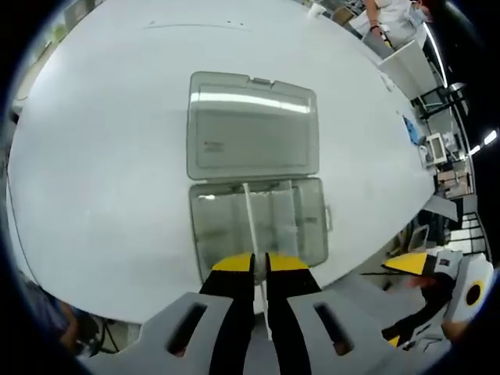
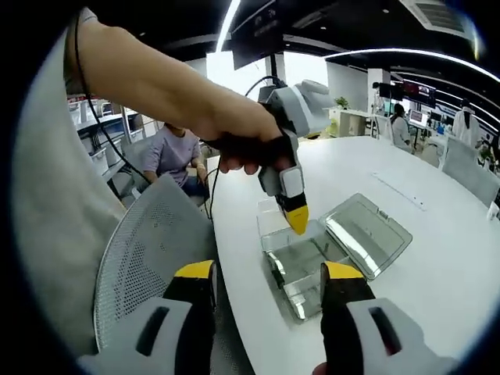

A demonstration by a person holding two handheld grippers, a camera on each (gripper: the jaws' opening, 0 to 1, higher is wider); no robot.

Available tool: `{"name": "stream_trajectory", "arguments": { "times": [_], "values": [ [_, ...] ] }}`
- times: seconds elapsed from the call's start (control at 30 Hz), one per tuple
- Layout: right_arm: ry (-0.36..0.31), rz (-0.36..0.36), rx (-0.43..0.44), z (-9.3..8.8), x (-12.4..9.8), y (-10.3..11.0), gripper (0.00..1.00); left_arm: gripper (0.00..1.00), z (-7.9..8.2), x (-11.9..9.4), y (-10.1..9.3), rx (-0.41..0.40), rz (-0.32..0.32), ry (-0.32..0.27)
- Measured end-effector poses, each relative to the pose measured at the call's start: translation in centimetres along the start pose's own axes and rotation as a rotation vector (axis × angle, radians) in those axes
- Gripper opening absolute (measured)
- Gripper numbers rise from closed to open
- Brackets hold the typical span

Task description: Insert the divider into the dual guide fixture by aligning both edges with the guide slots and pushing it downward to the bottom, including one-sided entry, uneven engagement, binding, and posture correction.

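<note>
Two grippers: left gripper (image 1: 260,264) pinches divider (image 1: 250,219) upright over box (image 1: 258,226), right gripper (image 2: 268,283) fingers wide.

Open office under a dark ceiling with long curved light strips (image 2: 406,55). Broad white oval table (image 2: 437,273) in the middle, grey mesh chair (image 2: 148,250) pulled up at its edge. Desks with monitors (image 2: 414,117) and seated people farther back.
</note>
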State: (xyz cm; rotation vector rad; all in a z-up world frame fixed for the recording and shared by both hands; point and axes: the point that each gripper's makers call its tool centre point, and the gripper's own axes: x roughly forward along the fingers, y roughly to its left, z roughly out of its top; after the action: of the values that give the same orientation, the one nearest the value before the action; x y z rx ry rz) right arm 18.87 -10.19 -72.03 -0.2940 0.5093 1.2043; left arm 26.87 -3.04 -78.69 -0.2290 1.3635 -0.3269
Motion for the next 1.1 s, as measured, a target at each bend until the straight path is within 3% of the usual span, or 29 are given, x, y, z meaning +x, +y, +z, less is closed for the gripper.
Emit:
{"name": "stream_trajectory", "arguments": {
  "times": [1.1],
  "values": [
    [0.007, -0.005, 0.005, -1.7, -0.5, -0.2, 0.54, 0.02, 0.4, 1.5, 0.6, -0.016, 0.037, -0.008]
  ]
}}
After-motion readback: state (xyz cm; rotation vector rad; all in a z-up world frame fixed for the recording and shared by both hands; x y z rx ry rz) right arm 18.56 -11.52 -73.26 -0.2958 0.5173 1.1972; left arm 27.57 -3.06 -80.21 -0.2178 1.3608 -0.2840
